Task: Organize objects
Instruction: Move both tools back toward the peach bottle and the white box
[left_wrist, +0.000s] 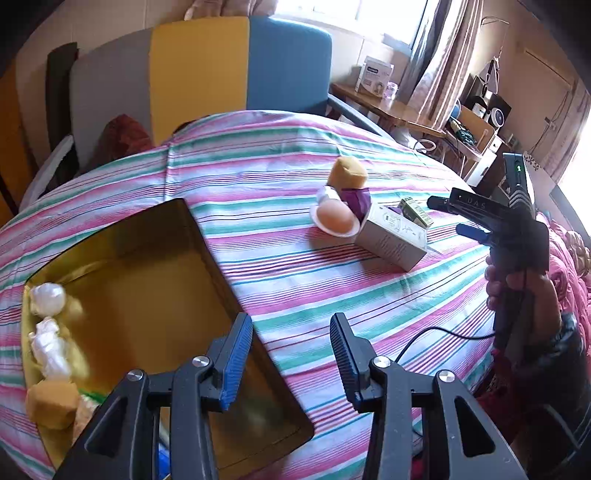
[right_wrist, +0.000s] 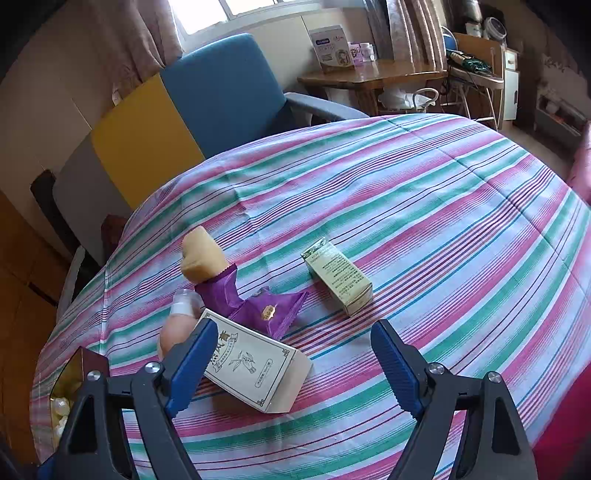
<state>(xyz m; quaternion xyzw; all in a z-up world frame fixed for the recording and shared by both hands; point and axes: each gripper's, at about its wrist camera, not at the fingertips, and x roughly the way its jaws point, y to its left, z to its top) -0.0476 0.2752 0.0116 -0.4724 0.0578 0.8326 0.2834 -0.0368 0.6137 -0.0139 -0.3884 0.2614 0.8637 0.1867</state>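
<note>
Loose items lie on the striped bedcover (right_wrist: 424, 206): a cream printed box (right_wrist: 255, 365), a small green box (right_wrist: 338, 277), a purple packet (right_wrist: 255, 306), a tan spongy piece (right_wrist: 203, 254) and a pink jelly cup (right_wrist: 177, 328). My right gripper (right_wrist: 295, 365) stands open over the cream box; its left pad is at the box's end and its right pad is well clear. The left wrist view shows the same pile, cream box (left_wrist: 391, 236) in front. My left gripper (left_wrist: 291, 354) is open and empty, at the right edge of a gold tray (left_wrist: 155, 266) holding white lumps (left_wrist: 48, 325) and a tan block (left_wrist: 53, 404).
A chair with blue (right_wrist: 221, 92), yellow and grey panels stands behind the bed. Further back is a wooden side table (right_wrist: 373, 75) with a carton and bottles. A black cable (left_wrist: 443, 334) trails across the cover below the hand (left_wrist: 517, 291) holding the right gripper (left_wrist: 445, 216). A red quilt lies at the right.
</note>
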